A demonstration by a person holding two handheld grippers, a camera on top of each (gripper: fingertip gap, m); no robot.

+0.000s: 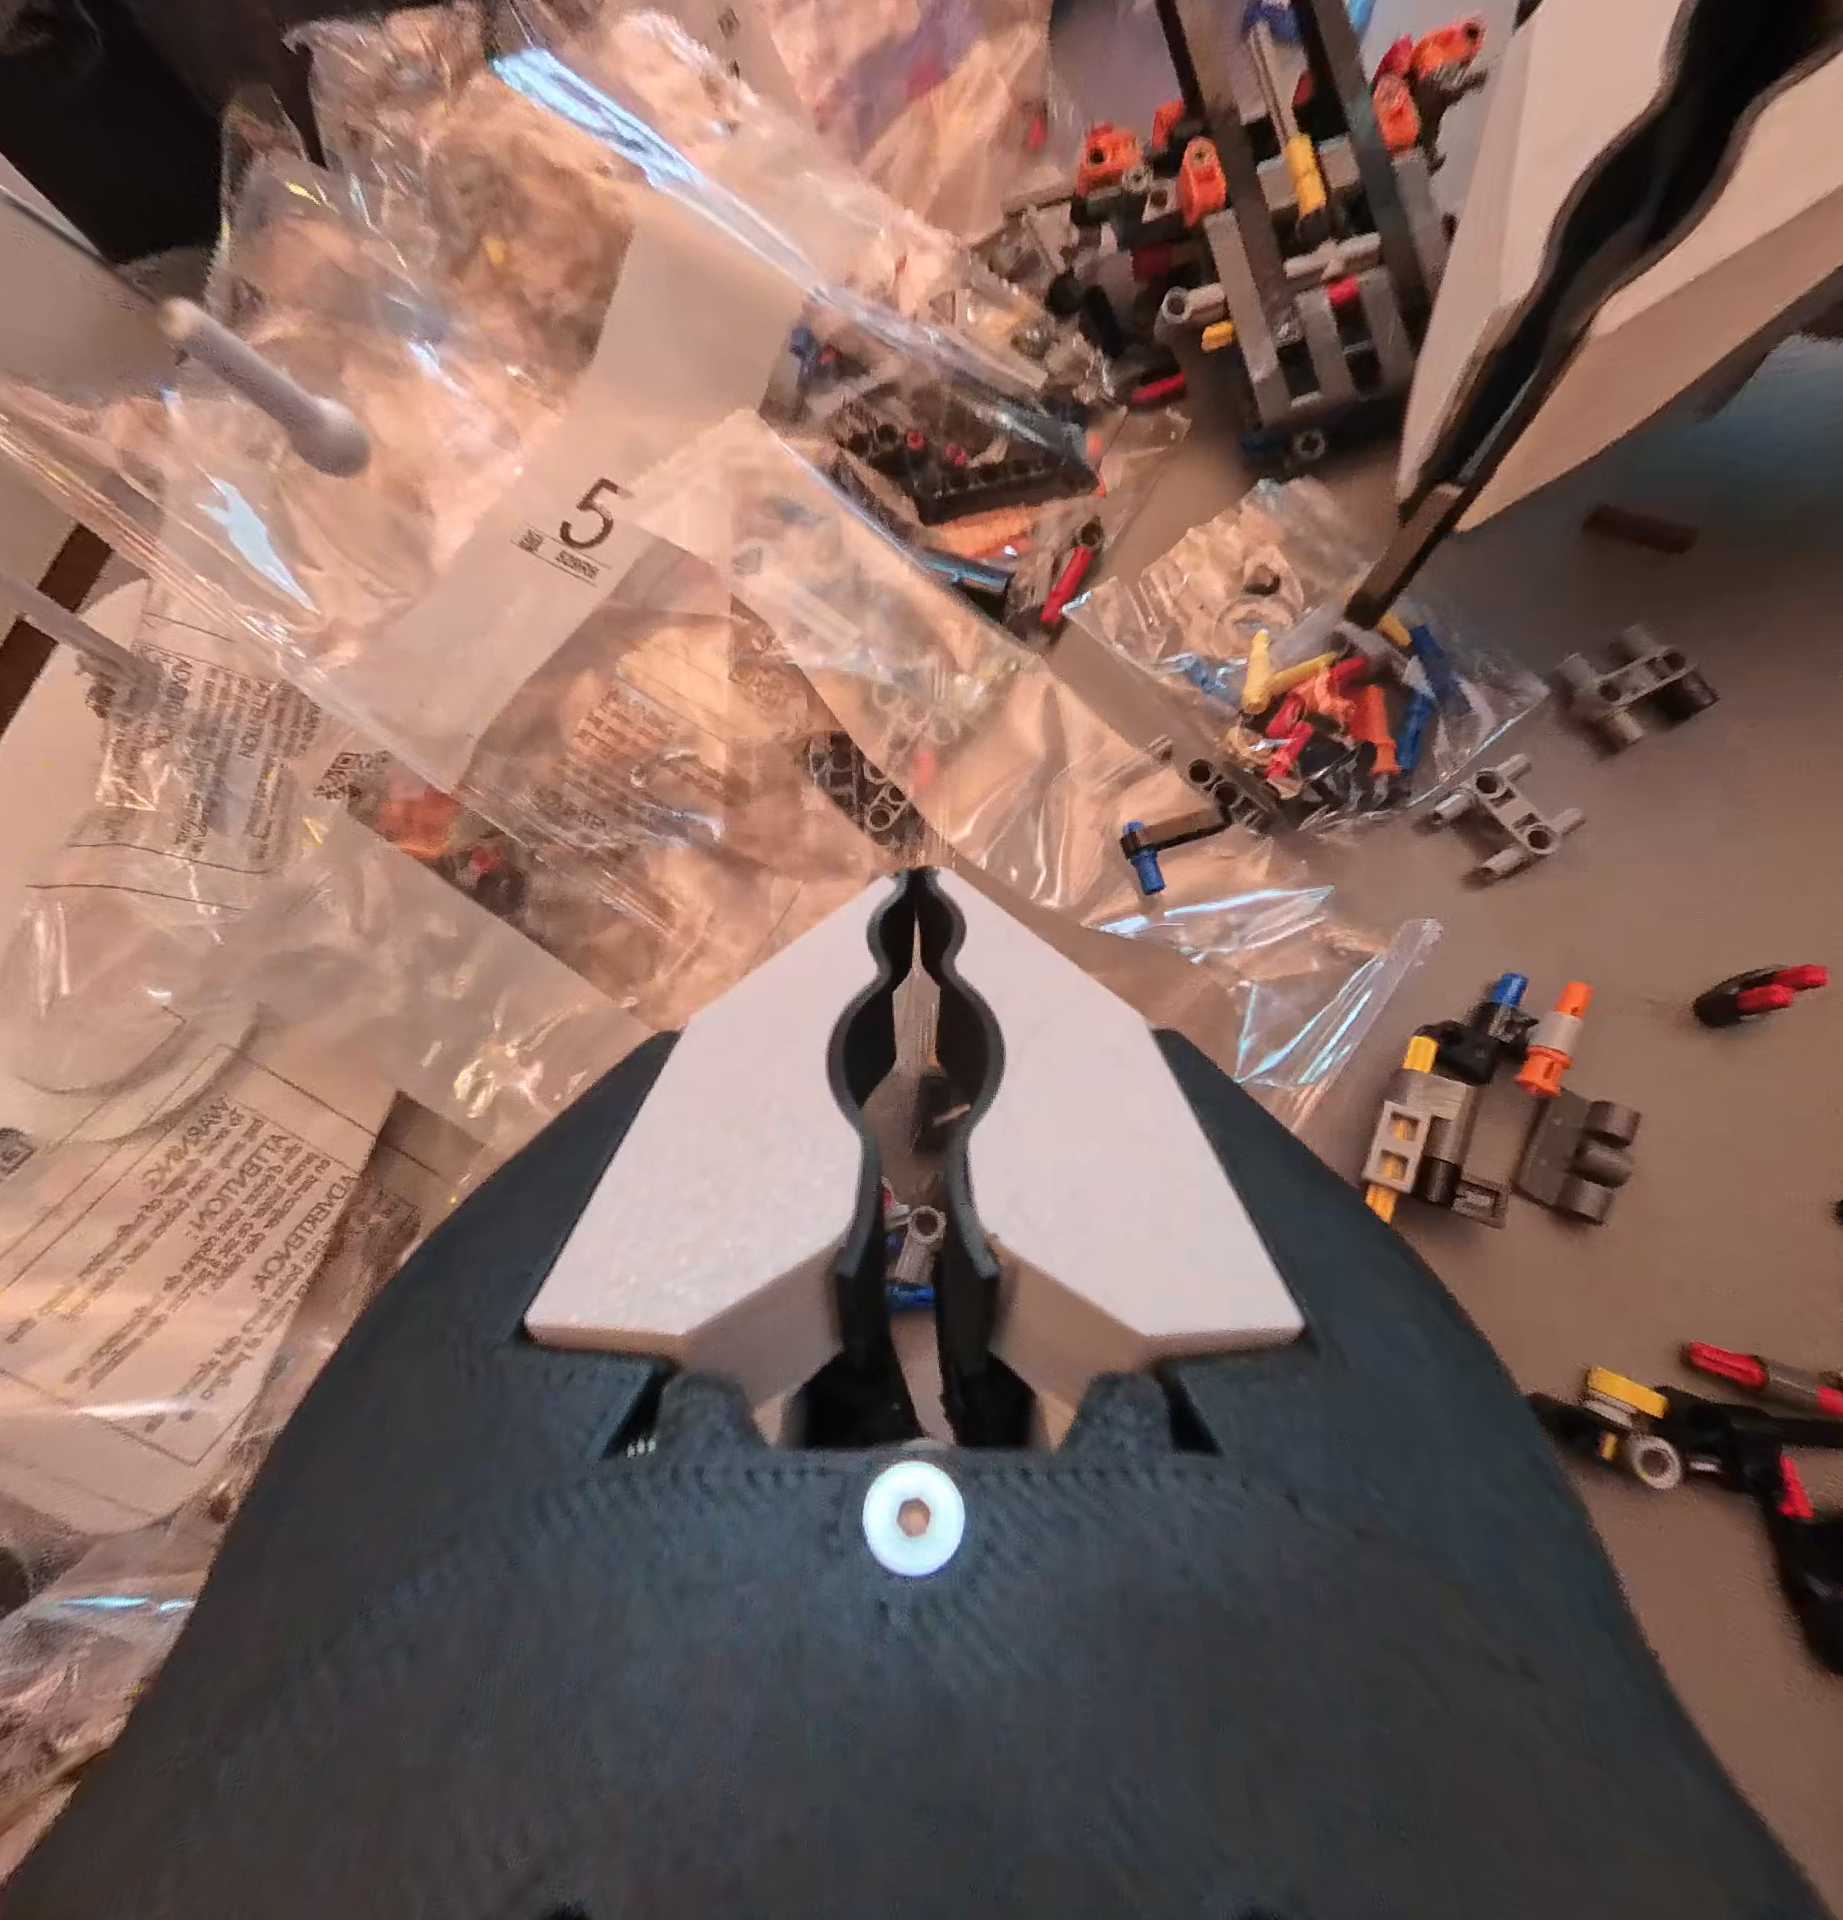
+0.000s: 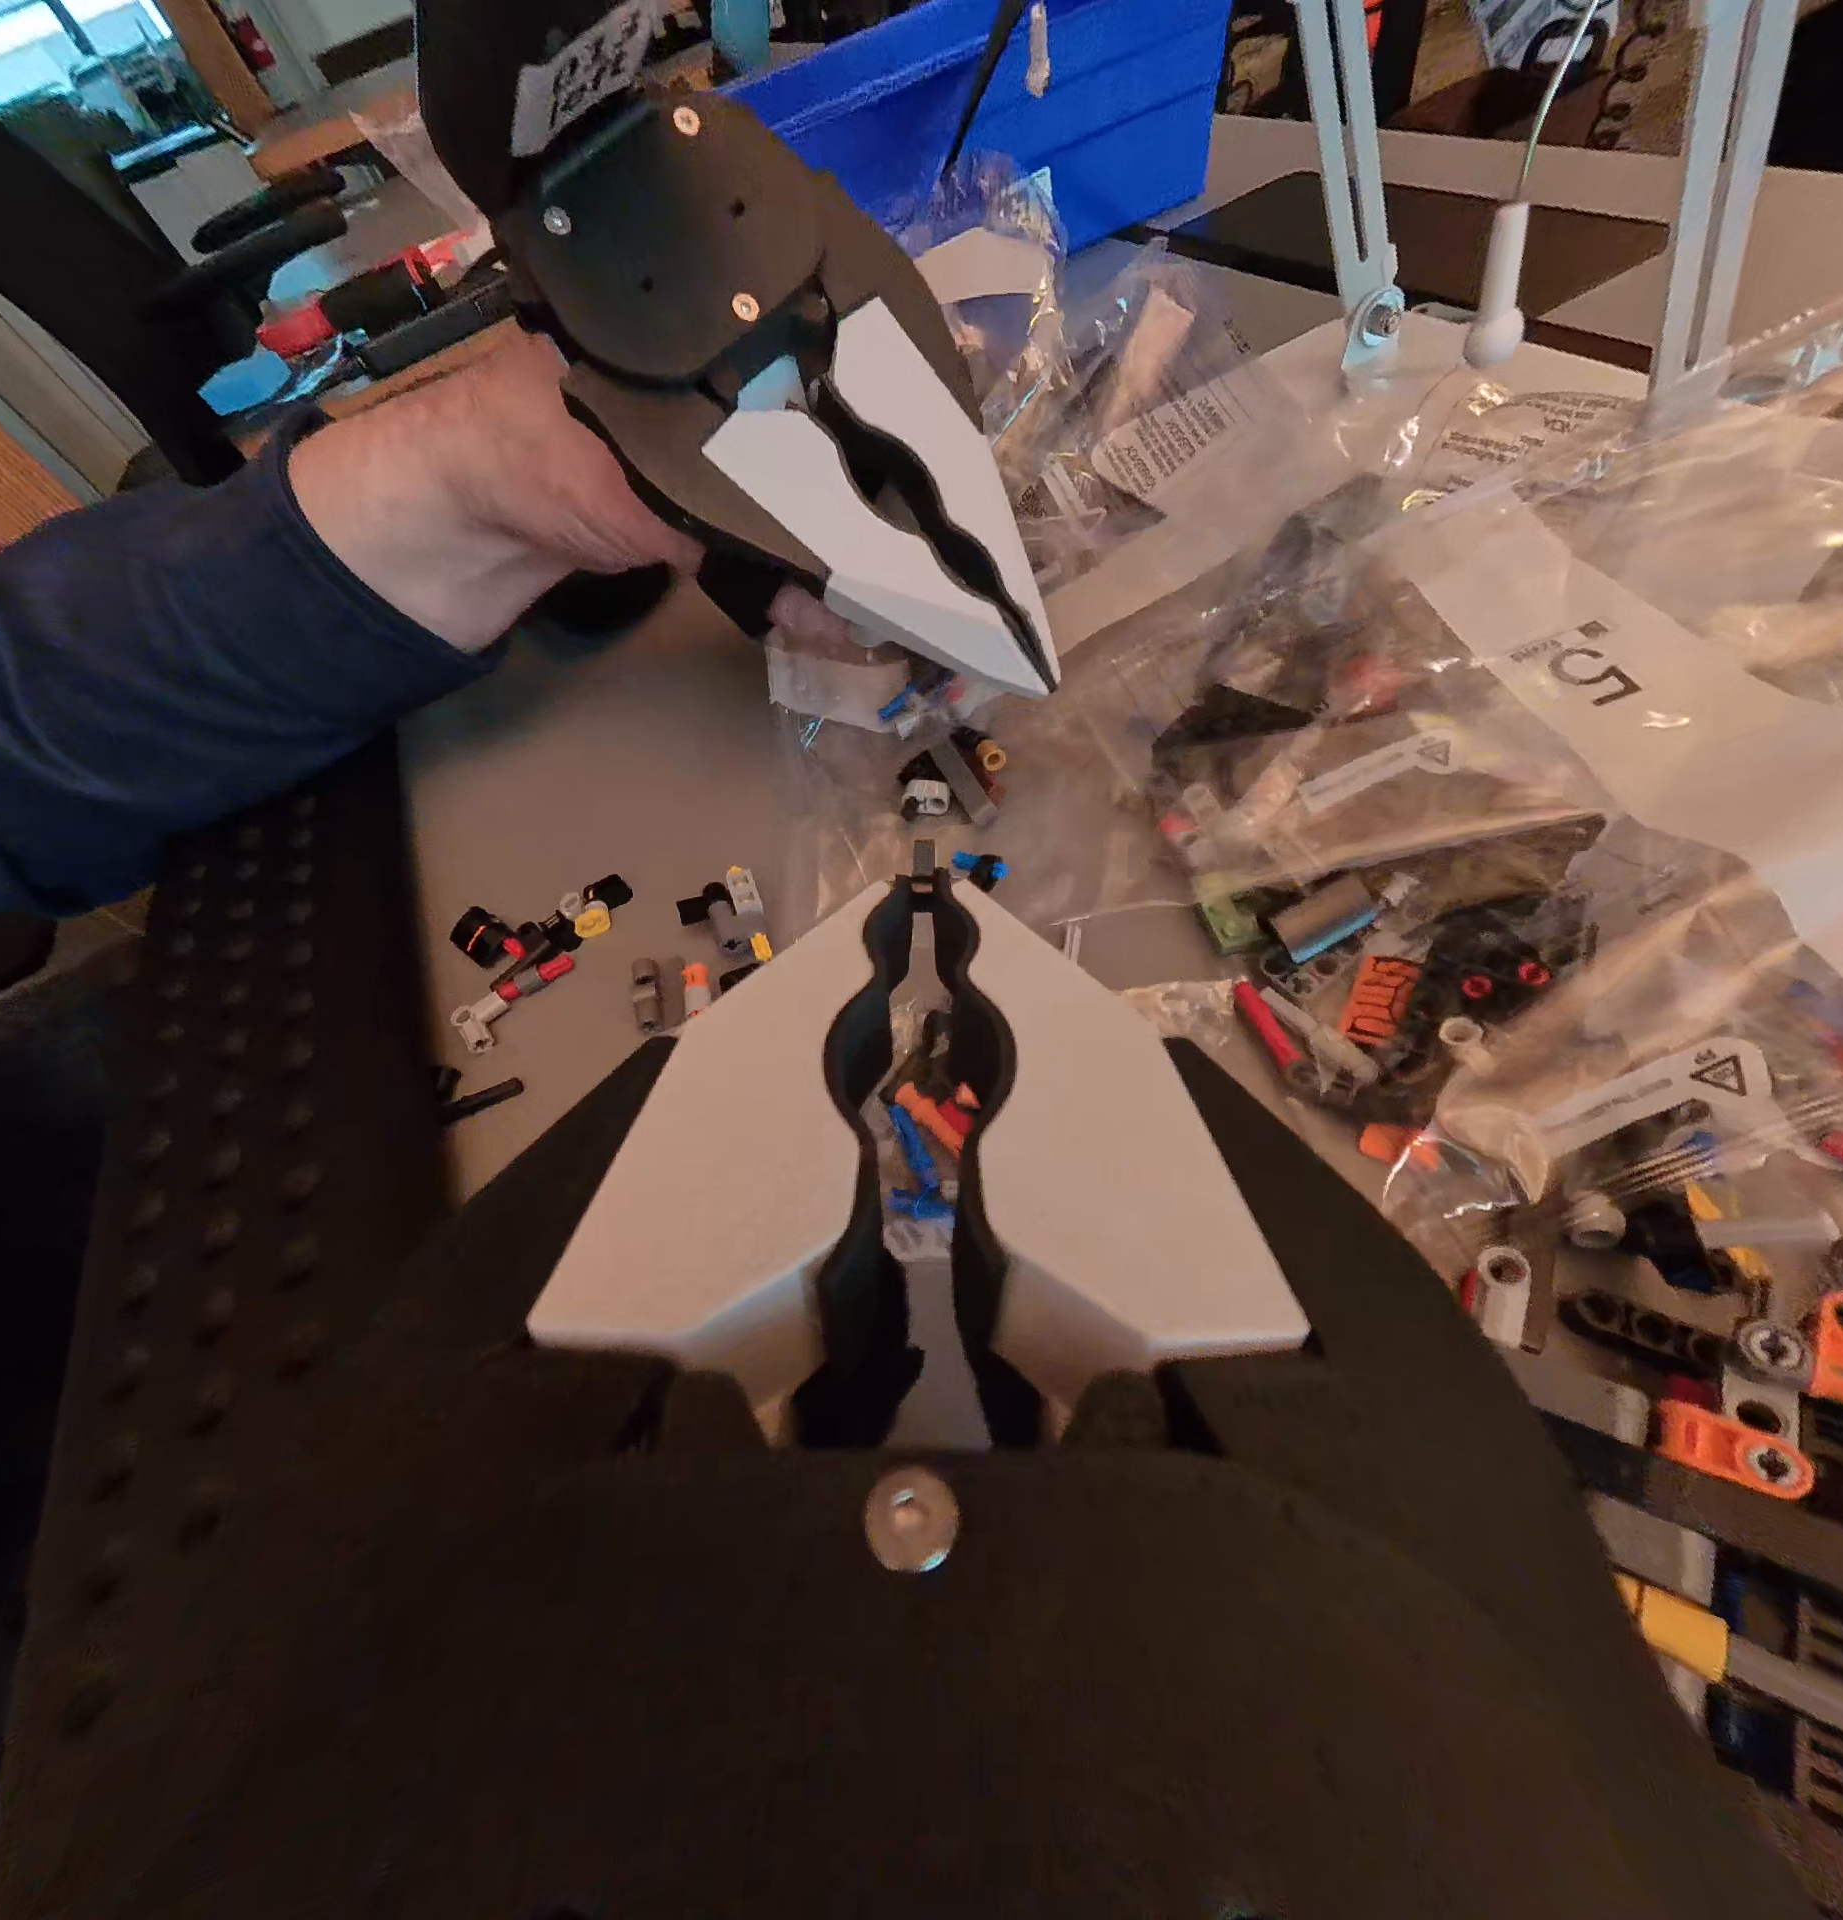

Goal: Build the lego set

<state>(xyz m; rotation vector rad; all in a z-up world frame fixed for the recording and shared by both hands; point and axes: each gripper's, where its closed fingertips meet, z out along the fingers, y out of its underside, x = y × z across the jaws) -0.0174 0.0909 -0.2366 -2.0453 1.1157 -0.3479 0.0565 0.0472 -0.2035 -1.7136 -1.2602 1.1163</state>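
My left gripper (image 1: 915, 878) is shut on the edge of a small clear plastic bag (image 1: 1332, 717) that holds red, blue, yellow and black pins. It also shows in the right wrist view (image 2: 1047, 681), held by a hand. My right gripper (image 2: 922, 883) is shut on a small dark grey piece (image 2: 924, 858) and sits just above that bag (image 2: 927, 1132). In the left wrist view its tip (image 1: 1376, 608) is over the bag's pins. The partly built grey, black and orange model (image 1: 1301, 260) stands behind, and shows at the lower right in the right wrist view (image 2: 1727, 1455).
A large numbered bag (image 1: 584, 468) and several other bags of parts (image 2: 1416, 935) cover the table's left and back. Loose pieces and small sub-assemblies (image 1: 1468, 1122) (image 2: 543, 945) lie on bare table. A black studded board (image 2: 242, 1039), a blue bin (image 2: 1052, 104) and white stand legs (image 2: 1353, 208) border the area. My right fingertips sit around 10 cm from my left ones.
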